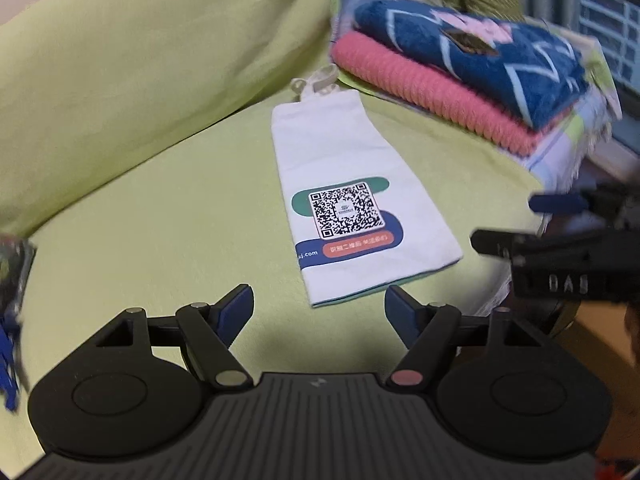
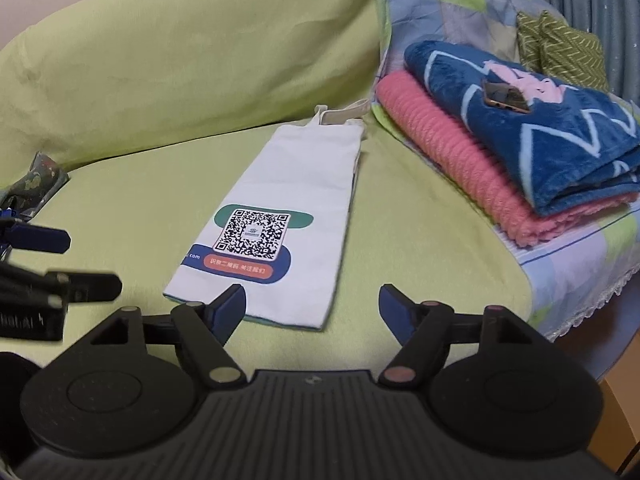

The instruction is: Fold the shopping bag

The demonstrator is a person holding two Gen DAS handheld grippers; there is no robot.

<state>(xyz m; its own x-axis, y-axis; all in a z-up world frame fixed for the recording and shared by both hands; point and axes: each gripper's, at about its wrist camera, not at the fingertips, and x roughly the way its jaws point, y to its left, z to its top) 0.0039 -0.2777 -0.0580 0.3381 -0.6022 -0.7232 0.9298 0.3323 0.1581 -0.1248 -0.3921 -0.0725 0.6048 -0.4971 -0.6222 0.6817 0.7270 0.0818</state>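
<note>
Left wrist: white cloth shopping bag with QR print flat on green sofa seat, long axis near-far, handles far; left gripper empty, fingers spread | Right wrist: right gripper spread, empty; phone visible on folded blue blanket.

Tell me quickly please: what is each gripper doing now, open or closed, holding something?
Left gripper: open, holding nothing, just short of the bag.
Right gripper: open, holding nothing, at the bag's near edge.
</note>
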